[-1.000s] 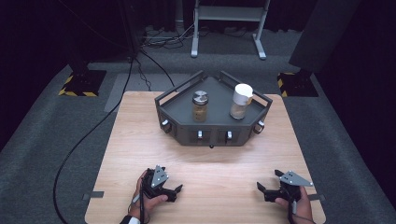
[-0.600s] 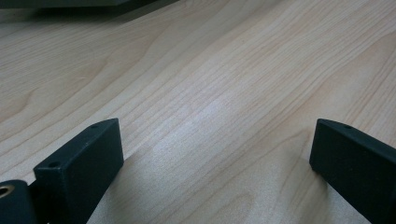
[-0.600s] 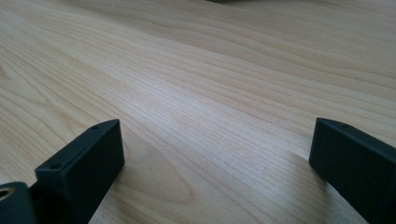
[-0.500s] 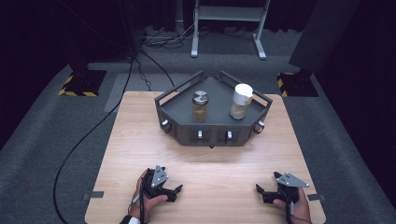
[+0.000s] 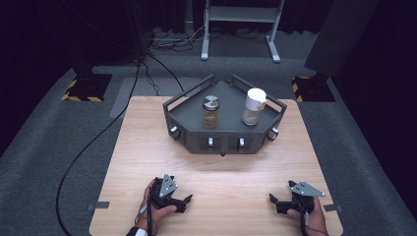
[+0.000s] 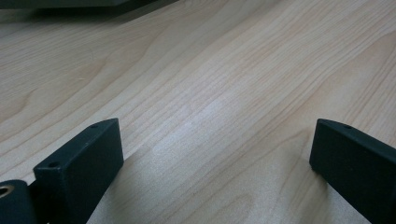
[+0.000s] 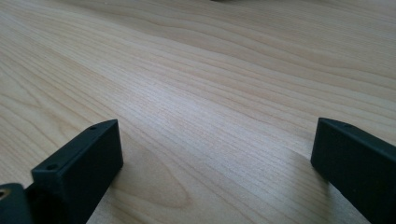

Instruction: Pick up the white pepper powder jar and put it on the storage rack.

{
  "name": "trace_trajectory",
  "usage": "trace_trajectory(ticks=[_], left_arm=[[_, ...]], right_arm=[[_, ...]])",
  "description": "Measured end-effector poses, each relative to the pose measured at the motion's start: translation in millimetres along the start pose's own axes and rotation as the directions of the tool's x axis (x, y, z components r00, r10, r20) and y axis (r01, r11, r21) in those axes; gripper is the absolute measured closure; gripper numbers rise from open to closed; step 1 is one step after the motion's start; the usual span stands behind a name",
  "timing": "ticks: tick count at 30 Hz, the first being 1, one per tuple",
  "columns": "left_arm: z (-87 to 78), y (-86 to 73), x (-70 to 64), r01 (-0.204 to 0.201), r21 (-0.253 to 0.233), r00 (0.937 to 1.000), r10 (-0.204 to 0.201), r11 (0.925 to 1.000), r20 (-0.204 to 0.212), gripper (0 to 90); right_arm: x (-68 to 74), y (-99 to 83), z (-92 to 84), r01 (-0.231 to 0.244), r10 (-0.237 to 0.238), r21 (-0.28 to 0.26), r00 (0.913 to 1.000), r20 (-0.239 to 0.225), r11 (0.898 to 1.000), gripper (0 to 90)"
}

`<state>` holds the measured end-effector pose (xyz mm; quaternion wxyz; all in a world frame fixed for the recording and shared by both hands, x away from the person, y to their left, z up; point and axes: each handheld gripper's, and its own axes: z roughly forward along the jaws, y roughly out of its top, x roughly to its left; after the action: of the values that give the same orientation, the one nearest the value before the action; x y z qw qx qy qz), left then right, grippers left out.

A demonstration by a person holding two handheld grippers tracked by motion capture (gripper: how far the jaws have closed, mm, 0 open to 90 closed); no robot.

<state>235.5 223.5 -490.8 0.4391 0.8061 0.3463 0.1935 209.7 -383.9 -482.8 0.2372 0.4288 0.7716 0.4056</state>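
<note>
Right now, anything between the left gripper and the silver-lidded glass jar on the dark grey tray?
Only the tray's raised front wall. The wooden table between the open left gripper and the silver-lidded glass jar is bare; the white-capped jar stands off to the right.

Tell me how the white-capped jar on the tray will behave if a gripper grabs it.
The white-capped jar stands upright and narrow, so a high push would probably tip it. It looks like clear glass, likely slippery and breakable. It seems only partly filled, so probably light. The tray rim should stop a slide.

Jar [image 5: 210, 112] contents too small.
</note>
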Motion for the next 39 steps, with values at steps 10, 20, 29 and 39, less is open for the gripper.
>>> trace_trajectory(ticks=[10, 20, 29, 39], left_arm=[[0.9, 0.7, -0.4, 0.000, 0.001, 1.0000, 0.000, 1.0000, -0.002, 2.6], [0.8, 0.7, -0.4, 0.001, 0.001, 1.0000, -0.001, 1.0000, -0.002, 2.6], [0.8, 0.7, -0.6, 0.001, 0.001, 1.0000, -0.001, 1.0000, -0.003, 2.6], [0.8, 0.7, -0.9, 0.001, 0.001, 1.0000, -0.001, 1.0000, -0.004, 2.6]], right_arm=[[-0.2, 0.8, 0.5, -0.001, 0.001, 0.004, 1.0000, 0.002, 1.000, 0.5], [-0.1, 0.9, 0.7, -0.001, 0.001, 0.004, 1.0000, 0.001, 1.000, 0.3], [-0.1, 1.0, 0.7, -0.001, 0.001, 0.004, 1.0000, 0.001, 1.000, 0.3], [0.8, 0.9, 0.5, -0.004, 0.004, 0.005, 1.0000, 0.005, 1.000, 0.3]])
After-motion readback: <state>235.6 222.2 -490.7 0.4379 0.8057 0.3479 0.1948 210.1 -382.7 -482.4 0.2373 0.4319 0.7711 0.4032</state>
